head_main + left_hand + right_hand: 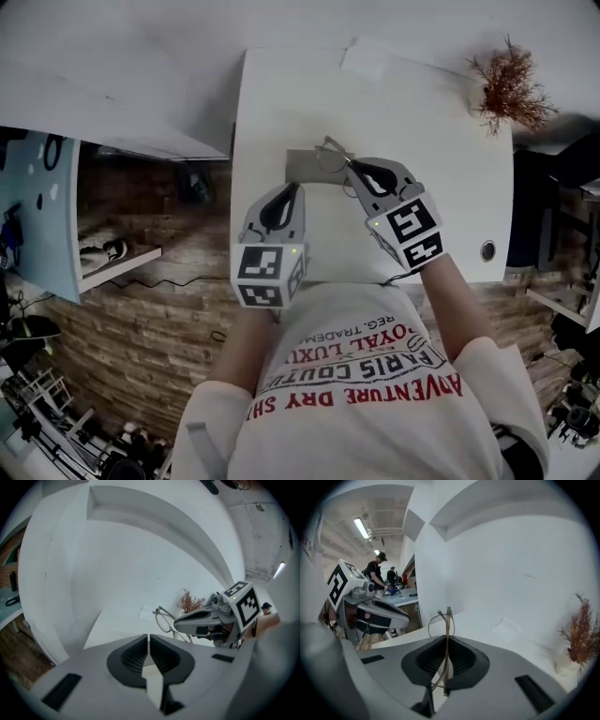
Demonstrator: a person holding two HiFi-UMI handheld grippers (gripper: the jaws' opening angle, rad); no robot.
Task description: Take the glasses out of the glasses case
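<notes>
A thin wire-framed pair of glasses (pixel 332 154) hangs above the white table (pixel 441 187), folded. My right gripper (pixel 350 169) is shut on it. In the right gripper view the folded frame (pixel 446 620) stands upright between the pads, with a round lens sticking out past the tips. The grey glasses case (pixel 307 167) lies on the table just under and left of the glasses. My left gripper (pixel 288 193) hovers at the case's near edge, its jaws shut with nothing between them (pixel 148 641). From the left gripper view the right gripper (pixel 177 623) holds the glasses (pixel 164 618) in the air.
A dried reddish plant (pixel 511 89) stands at the table's far right corner. A white sheet of paper (pixel 370 58) lies at the far edge. A round hole (pixel 487 250) sits near the table's right front. A white wall rises behind the table. People stand far off (pixel 377 573).
</notes>
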